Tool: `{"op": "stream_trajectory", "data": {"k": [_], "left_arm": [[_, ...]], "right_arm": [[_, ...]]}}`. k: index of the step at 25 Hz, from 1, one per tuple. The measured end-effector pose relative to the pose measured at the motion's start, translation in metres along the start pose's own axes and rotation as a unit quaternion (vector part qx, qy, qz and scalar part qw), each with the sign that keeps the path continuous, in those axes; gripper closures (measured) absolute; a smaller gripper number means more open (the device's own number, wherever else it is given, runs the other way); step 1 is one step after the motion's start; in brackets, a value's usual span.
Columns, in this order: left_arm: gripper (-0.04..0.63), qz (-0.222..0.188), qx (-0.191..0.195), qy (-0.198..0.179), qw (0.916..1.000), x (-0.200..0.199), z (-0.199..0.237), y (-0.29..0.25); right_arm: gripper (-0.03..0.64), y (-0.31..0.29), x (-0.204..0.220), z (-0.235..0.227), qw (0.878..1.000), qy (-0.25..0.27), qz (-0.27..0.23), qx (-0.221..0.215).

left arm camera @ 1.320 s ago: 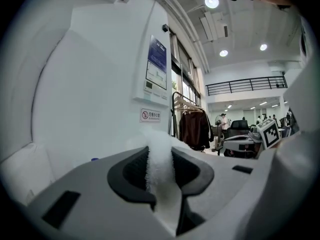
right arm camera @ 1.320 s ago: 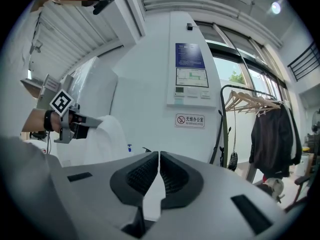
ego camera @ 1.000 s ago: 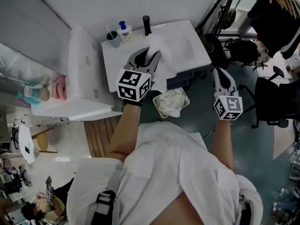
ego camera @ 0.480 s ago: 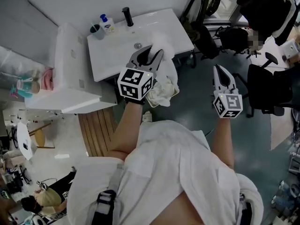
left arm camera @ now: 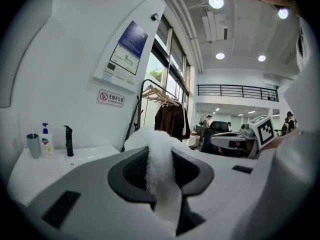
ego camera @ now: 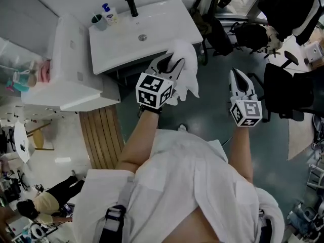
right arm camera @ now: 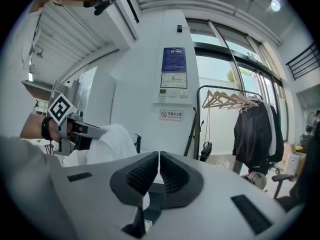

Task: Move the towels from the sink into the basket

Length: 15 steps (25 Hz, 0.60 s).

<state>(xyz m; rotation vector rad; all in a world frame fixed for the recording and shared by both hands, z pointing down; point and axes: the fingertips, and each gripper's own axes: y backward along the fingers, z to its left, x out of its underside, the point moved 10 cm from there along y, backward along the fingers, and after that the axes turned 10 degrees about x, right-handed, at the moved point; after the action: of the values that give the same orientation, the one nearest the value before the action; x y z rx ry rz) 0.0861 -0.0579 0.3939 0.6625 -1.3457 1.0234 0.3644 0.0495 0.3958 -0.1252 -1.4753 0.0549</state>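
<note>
Off the front edge of the sink [ego camera: 121,45], at about its five o'clock in the head view, the left gripper [ego camera: 169,65] is clamped on a white towel [ego camera: 188,71]. A fold runs straight up between the jaws, pinched tight. The rest bunches over the tips and drapes to the claw's three o'clock, above the dark floor [ego camera: 212,116]. Further out at three o'clock, the right gripper [ego camera: 236,78] has its jaws pressed together, empty.
</note>
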Motion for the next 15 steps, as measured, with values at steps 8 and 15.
{"op": "stream_trajectory", "data": {"k": [8,15], "left_arm": [[0.489,0.046,0.013,0.013,0.9987,0.049,0.011,-0.006],[0.489,0.071,0.041,-0.001,0.9966,0.082,0.041,-0.014]], "right_arm": [[0.586,0.010,0.013,-0.004,1.000,-0.004,0.013,-0.003],[0.586,-0.006,0.016,0.004,1.000,-0.009,0.022,0.001]]}}
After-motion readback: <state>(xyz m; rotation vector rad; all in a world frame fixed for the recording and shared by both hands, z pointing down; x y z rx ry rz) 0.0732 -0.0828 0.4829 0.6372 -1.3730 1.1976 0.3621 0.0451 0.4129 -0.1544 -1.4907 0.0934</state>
